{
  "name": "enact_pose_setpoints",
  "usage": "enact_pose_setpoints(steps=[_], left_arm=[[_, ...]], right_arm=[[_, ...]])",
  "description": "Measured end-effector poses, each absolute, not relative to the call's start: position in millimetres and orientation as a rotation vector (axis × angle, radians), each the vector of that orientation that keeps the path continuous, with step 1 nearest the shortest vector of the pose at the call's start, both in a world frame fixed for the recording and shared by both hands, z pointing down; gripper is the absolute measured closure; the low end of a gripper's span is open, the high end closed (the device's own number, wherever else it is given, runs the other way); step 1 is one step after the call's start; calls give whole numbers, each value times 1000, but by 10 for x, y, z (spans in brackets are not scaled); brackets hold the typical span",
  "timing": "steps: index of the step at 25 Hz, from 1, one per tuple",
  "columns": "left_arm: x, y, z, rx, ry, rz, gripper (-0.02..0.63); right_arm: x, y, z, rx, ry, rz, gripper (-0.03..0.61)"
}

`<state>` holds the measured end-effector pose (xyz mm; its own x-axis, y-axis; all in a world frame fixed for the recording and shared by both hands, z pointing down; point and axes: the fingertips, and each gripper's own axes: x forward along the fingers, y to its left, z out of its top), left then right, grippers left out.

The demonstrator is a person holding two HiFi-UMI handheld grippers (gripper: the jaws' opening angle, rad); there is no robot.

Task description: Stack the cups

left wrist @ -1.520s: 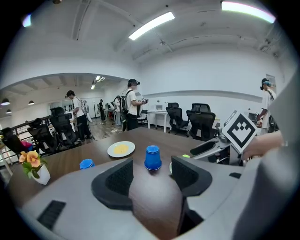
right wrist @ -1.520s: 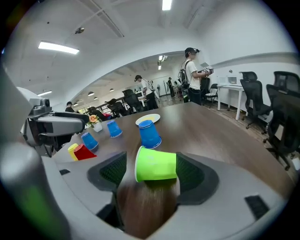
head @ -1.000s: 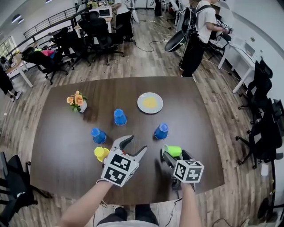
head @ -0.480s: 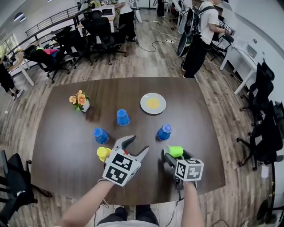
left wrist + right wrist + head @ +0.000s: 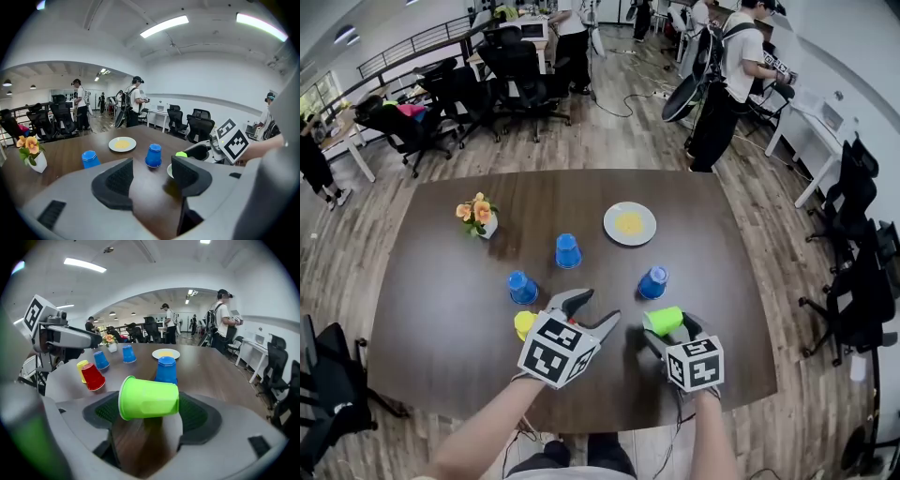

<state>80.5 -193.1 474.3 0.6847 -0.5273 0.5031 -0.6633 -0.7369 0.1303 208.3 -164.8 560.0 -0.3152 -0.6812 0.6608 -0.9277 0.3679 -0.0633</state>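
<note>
Green cup (image 5: 150, 398), seemingly rolled sideways

You're working under bright, even office light. In your left gripper view, the ceiling strips (image 5: 164, 26) glare white from twelve to two o'clock. The table (image 5: 441, 309) carries a soft sheen, with a dim shadow beneath the green cup (image 5: 149, 398). Both gripper views bow hard, go black at the corners and soften up close. The head view curves at its edges too.
</note>
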Motion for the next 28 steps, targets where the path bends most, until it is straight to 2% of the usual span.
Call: enact_pose_setpoints(steps=[13, 21, 28], left_arm=[[637, -1882, 4675, 2593, -924, 605, 357], [516, -1880, 4701, 2580, -939, 601, 356], [389, -1870, 4737, 2559, -968, 602, 357]], right_arm=[[1698, -1639, 5376, 1198, -2046, 184, 186], [1814, -1706, 5653, 1074, -1743, -159, 186], [1927, -1735, 5869, 1045, -1539, -269, 186]])
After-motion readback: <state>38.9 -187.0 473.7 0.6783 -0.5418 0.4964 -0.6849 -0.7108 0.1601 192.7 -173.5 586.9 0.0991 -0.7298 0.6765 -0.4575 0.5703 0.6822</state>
